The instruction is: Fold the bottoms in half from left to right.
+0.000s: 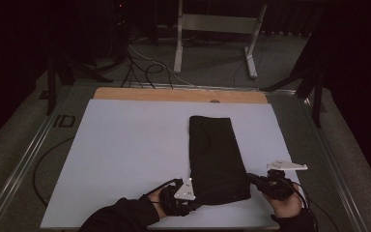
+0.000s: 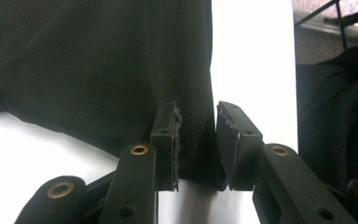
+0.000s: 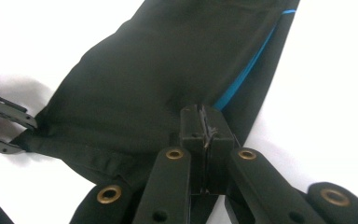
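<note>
A folded black garment (image 1: 217,157) lay right of centre on the white table (image 1: 125,154), its near edge flanked by both tools. The right gripper (image 3: 205,127) was pressed together on the near right corner. The left gripper (image 2: 198,140) stood spread around the near left corner, pads not yet pressing. The grasping step was judged half done; closing the left jaws would be needed before any lift.

matt black cloth (image 1: 217,159), smooth white tabletop (image 1: 125,154)
</note>
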`<state>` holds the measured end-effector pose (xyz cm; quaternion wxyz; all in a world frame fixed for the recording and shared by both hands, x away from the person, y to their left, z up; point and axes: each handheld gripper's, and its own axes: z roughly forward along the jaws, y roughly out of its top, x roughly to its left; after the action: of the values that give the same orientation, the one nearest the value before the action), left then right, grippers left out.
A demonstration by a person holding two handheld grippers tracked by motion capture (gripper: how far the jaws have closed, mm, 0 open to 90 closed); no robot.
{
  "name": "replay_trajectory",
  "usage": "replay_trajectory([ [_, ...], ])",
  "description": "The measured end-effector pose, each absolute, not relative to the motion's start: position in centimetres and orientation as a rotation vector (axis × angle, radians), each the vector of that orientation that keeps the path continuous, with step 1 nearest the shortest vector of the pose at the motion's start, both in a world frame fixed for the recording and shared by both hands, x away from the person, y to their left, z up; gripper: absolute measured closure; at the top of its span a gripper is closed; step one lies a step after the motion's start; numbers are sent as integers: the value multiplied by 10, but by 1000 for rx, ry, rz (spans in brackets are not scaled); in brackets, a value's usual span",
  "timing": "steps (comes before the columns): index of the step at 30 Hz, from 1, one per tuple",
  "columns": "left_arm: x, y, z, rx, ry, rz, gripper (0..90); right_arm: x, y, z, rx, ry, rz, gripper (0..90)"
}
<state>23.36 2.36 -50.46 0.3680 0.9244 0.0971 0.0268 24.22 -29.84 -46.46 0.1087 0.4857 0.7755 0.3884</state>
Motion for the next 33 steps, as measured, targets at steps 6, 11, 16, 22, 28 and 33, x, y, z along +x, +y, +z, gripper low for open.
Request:
replay_trajectory([
  [6,236,23,-508,2385,257,-16,789,241,-309,-475,1494,2289,1054,895],
  [11,240,23,-510,2381,285,-61,842,243,-310,-484,1528,2339,999,893],
  [16,240,23,-511,2388,281,-96,875,243,-308,-488,1525,2366,965,890],
  [22,240,22,-513,2382,292,-121,886,245,-305,-493,1519,2390,886,888],
  [28,241,22,-514,2378,299,-136,885,247,-301,-498,1519,2433,783,881],
  [33,242,23,-514,2372,305,-148,880,246,-302,-497,1518,2417,815,743],
])
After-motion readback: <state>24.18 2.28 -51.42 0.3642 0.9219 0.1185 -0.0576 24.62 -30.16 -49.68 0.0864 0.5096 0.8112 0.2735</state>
